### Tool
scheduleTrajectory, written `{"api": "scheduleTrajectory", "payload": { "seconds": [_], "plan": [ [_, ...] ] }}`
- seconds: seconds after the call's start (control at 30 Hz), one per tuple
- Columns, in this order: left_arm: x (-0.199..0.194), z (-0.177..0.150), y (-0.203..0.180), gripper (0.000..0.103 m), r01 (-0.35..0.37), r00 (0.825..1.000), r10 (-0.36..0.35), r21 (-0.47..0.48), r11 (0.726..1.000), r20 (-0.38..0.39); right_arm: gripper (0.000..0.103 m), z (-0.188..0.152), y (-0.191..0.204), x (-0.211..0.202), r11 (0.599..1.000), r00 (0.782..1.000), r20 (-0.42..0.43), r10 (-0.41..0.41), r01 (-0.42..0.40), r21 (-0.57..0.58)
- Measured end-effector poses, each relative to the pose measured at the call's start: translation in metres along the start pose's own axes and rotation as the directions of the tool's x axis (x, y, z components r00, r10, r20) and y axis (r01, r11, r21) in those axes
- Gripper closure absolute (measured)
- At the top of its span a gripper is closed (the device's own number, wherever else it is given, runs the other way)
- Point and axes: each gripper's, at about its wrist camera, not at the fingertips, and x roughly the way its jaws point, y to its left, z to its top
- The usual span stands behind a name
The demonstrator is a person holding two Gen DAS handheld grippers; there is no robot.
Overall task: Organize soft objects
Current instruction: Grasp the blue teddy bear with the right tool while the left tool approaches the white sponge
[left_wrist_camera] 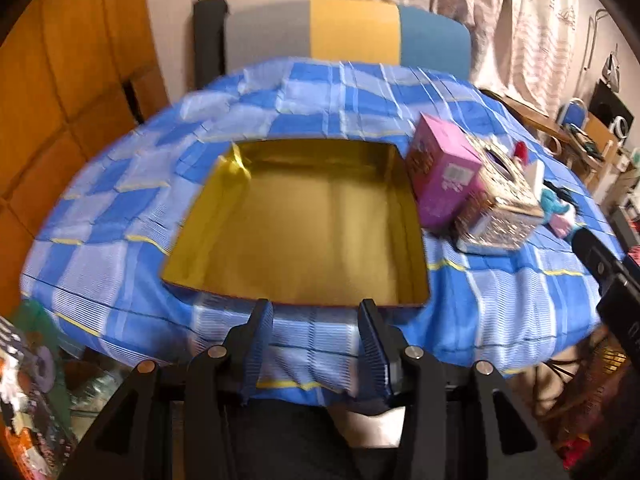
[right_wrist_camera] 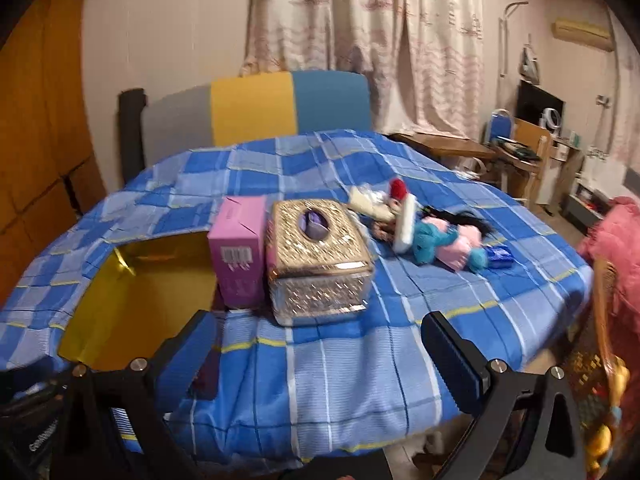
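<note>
A shallow gold tray (left_wrist_camera: 280, 268) lies empty on the blue checked tablecloth (left_wrist_camera: 120, 216); it also shows in the right wrist view (right_wrist_camera: 100, 320). To its right stand a pink box (left_wrist_camera: 444, 176) (right_wrist_camera: 240, 248) and a glittery tissue box (left_wrist_camera: 500, 204) (right_wrist_camera: 320, 264). Beyond them lie soft toys: a teal and pink plush (right_wrist_camera: 444, 244) (left_wrist_camera: 556, 204), a red-capped doll (right_wrist_camera: 396, 204) and a cream cloth item (right_wrist_camera: 366, 200). My left gripper (left_wrist_camera: 316, 344) is open and empty at the table's near edge, just in front of the tray. My right gripper (right_wrist_camera: 320, 356) is wide open and empty, near the tissue box.
A small blue packet (right_wrist_camera: 500, 256) lies right of the toys. A chair (right_wrist_camera: 256, 108) with grey, yellow and blue back stands behind the table. A pink blanket (right_wrist_camera: 616, 240) and cluttered shelves (right_wrist_camera: 536, 152) are at the right. Bags (left_wrist_camera: 28, 392) sit low left.
</note>
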Motion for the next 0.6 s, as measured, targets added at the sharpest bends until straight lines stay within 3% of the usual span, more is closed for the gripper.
{"api": "scheduleTrajectory", "payload": {
  "seconds": [0.1,0.23,0.43,0.5,0.6],
  "plan": [
    [0.013,0.0,-0.004,0.058,0.046,0.996,-0.046,-0.005,0.999,-0.077,0.0,0.003,-0.011,0.013,1.0,1.0,-0.016,0.02,-0.02,-0.007],
    [0.027,-0.005,-0.013,0.058,0.126,0.98,-0.125,-0.004,0.992,-0.157,0.0,0.001,-0.037,0.034,1.0,0.998,-0.068,-0.018,0.018,-0.001],
    [0.03,-0.006,-0.031,0.058,0.247,0.955,-0.241,0.013,0.969,-0.171,0.0,-0.009,-0.1,0.066,0.986,0.99,-0.141,0.001,0.023,0.167],
    [0.032,-0.004,-0.033,0.058,0.318,0.928,-0.314,-0.013,0.948,-0.201,0.0,-0.014,-0.124,0.077,0.978,0.99,-0.141,-0.009,0.038,0.203],
    [0.033,-0.001,-0.037,0.058,0.416,0.878,-0.419,-0.065,0.907,-0.231,0.0,-0.015,-0.151,0.092,0.987,0.989,-0.138,-0.046,0.066,0.147]
  ]
}}
